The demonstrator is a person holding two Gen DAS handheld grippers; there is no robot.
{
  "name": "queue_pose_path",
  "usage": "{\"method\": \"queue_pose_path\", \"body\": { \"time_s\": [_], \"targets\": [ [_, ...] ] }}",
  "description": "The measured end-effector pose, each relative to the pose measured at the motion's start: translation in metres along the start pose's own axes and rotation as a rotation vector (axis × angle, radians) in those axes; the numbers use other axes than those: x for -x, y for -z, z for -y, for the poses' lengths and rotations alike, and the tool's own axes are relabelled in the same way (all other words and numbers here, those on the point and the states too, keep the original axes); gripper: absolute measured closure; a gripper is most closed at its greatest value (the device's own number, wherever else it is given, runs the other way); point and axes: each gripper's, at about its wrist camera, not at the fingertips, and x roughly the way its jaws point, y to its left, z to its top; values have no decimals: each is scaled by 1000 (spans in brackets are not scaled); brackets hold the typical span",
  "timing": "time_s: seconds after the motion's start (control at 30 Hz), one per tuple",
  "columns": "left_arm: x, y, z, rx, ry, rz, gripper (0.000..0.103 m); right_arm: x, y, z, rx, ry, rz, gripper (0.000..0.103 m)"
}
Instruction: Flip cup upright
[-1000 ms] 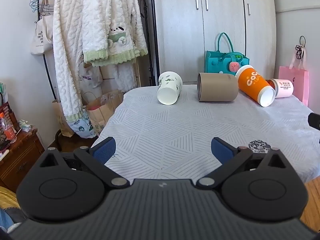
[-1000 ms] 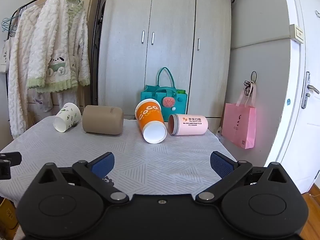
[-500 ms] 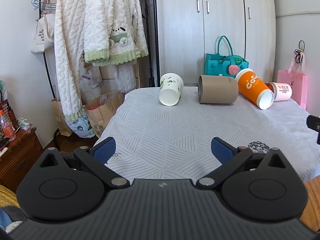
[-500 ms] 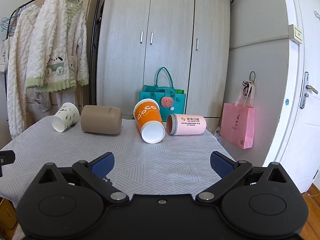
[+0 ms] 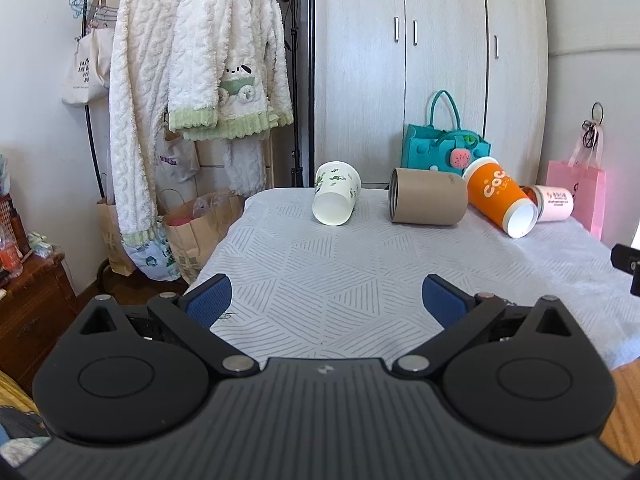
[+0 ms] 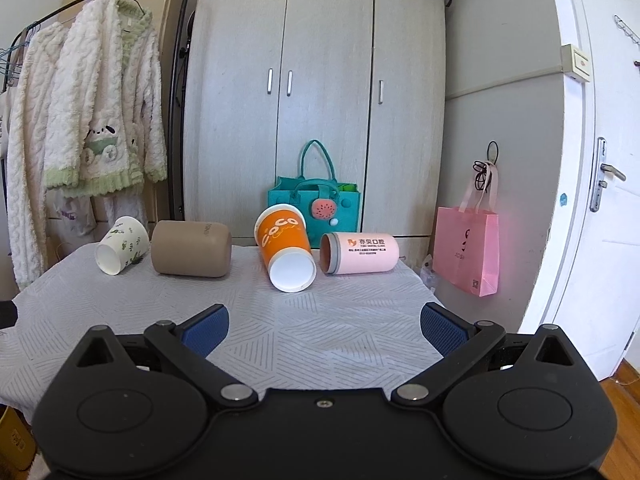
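Several cups lie on their sides in a row at the far edge of the table (image 5: 360,264): a white cup with green leaves (image 5: 336,199) (image 6: 122,245), a brown cup (image 5: 428,202) (image 6: 192,249), an orange "CoCo" cup (image 5: 500,202) (image 6: 286,248) and a pink cup (image 5: 554,203) (image 6: 360,253). My left gripper (image 5: 326,300) is open and empty above the table's near edge, well short of the cups. My right gripper (image 6: 324,326) is open and empty, also short of the cups.
A teal bag (image 6: 316,210) stands behind the cups against the wardrobe (image 6: 316,100). A clothes rack with fluffy robes (image 5: 192,72) and paper bags (image 5: 196,232) stand left of the table. A pink bag (image 6: 468,254) hangs at the right, near a white door (image 6: 600,160).
Both grippers have drifted slightly nearer the table and the cups look a little larger. Both stay open. The cups have not moved.
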Motion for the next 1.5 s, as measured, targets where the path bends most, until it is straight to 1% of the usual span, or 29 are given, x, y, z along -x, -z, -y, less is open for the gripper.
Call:
{"method": "queue_pose_path", "body": {
  "time_s": [0.27,0.6,1.13,1.23,1.33,1.5],
  "targets": [
    [-3,-1,-5,24,-1,-35,0,2,0,3,-5,3,-4,0],
    [-3,-1,1,-6,-2,-29,0,1,0,2,1,-1,-9,0],
    [-3,0,0,-4,2,-34,0,1,2,-2,10,-3,-17,0],
    [-4,-1,-1,-9,4,-49,0,0,2,-2,18,-4,-20,0],
    [-7,-6,-3,-12,24,-70,0,-2,-1,-1,22,-33,-40,0],
    [-8,-20,-1,-83,42,-100,0,-6,-5,-2,10,-108,-82,0]
  ]
}}
